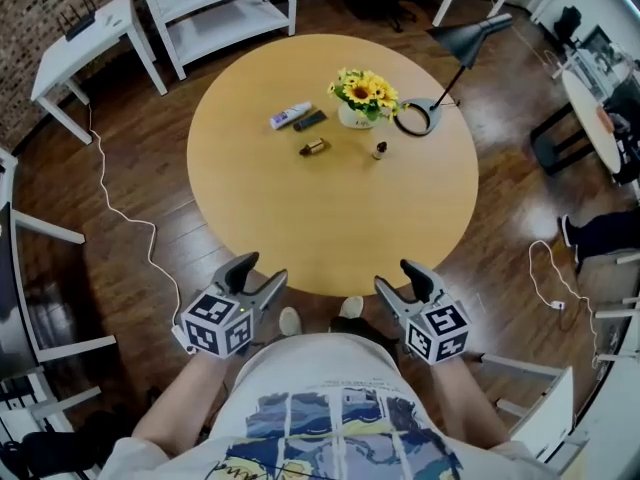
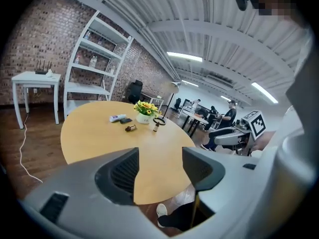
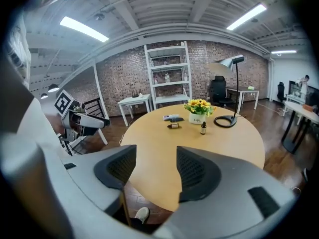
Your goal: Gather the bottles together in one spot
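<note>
On the round wooden table (image 1: 300, 228), toward its far side, lie a white bottle (image 1: 290, 115) and a small brown bottle (image 1: 313, 147) on their sides. A small dark dropper bottle (image 1: 380, 150) stands upright to their right. The same three show in the left gripper view as the white bottle (image 2: 117, 117), brown bottle (image 2: 130, 128) and dropper bottle (image 2: 156, 127). My left gripper (image 1: 258, 273) and right gripper (image 1: 398, 280) hover at the table's near edge, far from the bottles. Both stand open with nothing between their jaws, as the left gripper (image 2: 160, 168) and right gripper (image 3: 155, 168) views confirm.
A white pot of sunflowers (image 1: 360, 98) and a black desk lamp (image 1: 430, 108) stand behind the bottles, and a dark flat item (image 1: 310, 120) lies beside the white bottle. White shelves (image 1: 225, 3) and a side table (image 1: 85, 33) stand beyond. A cable (image 1: 125, 218) runs over the floor.
</note>
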Action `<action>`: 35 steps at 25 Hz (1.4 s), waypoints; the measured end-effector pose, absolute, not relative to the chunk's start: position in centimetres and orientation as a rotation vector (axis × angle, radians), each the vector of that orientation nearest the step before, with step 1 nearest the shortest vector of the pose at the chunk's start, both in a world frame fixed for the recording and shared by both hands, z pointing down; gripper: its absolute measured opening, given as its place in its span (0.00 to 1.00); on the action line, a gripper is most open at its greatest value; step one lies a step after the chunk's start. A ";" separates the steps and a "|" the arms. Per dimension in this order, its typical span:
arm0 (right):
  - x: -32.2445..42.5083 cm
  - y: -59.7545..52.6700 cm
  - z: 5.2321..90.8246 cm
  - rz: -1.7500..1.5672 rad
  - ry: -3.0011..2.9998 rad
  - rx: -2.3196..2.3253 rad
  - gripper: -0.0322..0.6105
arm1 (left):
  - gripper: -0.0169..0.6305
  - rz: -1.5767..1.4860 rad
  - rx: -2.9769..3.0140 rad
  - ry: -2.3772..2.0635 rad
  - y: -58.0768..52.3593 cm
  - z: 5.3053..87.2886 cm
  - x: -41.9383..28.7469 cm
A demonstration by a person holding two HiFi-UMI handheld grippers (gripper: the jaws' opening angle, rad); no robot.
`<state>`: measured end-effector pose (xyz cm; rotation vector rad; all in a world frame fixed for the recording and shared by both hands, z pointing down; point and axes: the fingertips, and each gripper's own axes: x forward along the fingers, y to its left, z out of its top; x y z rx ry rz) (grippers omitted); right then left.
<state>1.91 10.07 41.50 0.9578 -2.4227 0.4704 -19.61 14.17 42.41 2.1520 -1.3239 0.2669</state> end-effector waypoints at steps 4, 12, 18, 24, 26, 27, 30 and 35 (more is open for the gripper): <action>1.0 11.5 41.4 0.460 -2.402 0.964 0.48 | 0.41 0.284 2.168 -1.308 15.0 42.8 -20.5; 1.2 13.0 41.3 0.476 -2.379 0.998 0.48 | 0.41 0.325 2.220 -1.239 13.8 44.7 -20.4; 3.0 12.9 42.7 0.523 -2.357 1.024 0.48 | 0.41 0.431 2.215 -1.233 7.8 48.4 -20.8; 5.5 9.3 43.8 0.565 -2.365 1.033 0.48 | 0.41 0.545 2.147 -1.264 -1.4 52.1 -21.0; 6.4 7.6 43.8 0.574 -2.375 1.036 0.48 | 0.41 0.597 2.116 -1.275 -5.2 53.3 -21.1; 7.0 6.8 43.9 0.583 -2.379 1.038 0.48 | 0.41 0.620 2.102 -1.278 -7.2 53.8 -21.0; 9.1 5.3 44.9 0.636 -2.374 1.042 0.48 | 0.41 0.673 2.084 -1.283 -12.6 55.2 -20.1; 12.2 3.3 46.9 0.721 -2.348 1.059 0.48 | 0.41 0.585 1.950 -1.320 -18.9 58.7 -20.1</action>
